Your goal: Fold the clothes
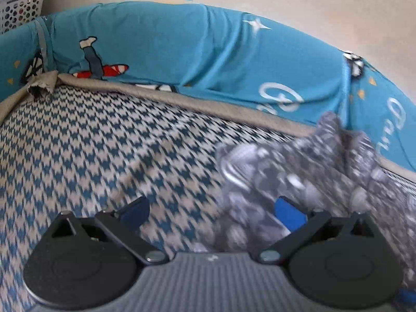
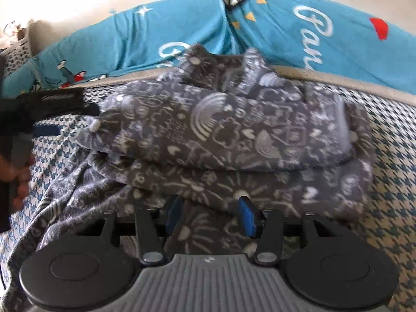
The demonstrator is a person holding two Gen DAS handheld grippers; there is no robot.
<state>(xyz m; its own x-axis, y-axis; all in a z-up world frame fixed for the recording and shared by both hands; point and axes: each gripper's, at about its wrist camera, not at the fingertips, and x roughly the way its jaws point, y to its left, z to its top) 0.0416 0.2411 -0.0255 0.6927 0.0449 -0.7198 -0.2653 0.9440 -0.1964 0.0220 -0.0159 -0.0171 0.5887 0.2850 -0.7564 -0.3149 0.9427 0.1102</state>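
Grey doodle-print garment (image 2: 234,130) lay folded on the houndstooth mat (image 1: 91,143), just in front of the blue pillow (image 1: 182,46). Left gripper (image 1: 215,208) stood spread wide, empty, at the garment's left edge. Right gripper (image 2: 210,215) half-spread, straddling the near hem without pinching.

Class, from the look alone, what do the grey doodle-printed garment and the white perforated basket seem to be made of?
Grey doodle-printed garment: probably soft, matte knit cotton; it drapes and creases in limp folds. White perforated basket: probably moulded plastic; stiff wall with even round holes, though small and at the frame's edge.
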